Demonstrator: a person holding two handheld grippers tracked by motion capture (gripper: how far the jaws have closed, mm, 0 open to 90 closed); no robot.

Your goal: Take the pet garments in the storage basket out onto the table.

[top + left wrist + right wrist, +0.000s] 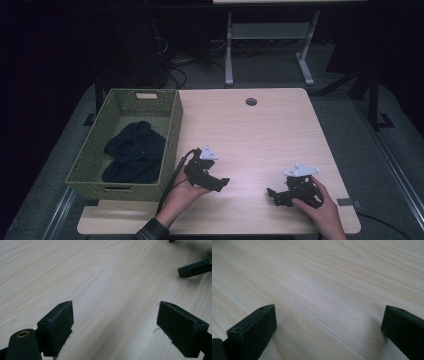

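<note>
My left gripper (222,182) rests low over the light wooden table (240,130), near its front edge and just right of the basket. Its jaws stand wide apart in the left gripper view, with bare wood between its pads (58,327). My right gripper (272,195) sits at the front right of the table, pointing left toward the other one. Its jaws are also spread wide over bare wood, with nothing between the pads (255,331). A jaw of the right gripper (195,268) shows at the upper right of the left gripper view.
A green woven basket (172,135) stands on the table's left side and holds a dark blue bundle of cloth (134,152). A round cable hole (251,101) lies near the table's far edge. Beyond the table stand a white desk frame (270,45) and cables on the floor.
</note>
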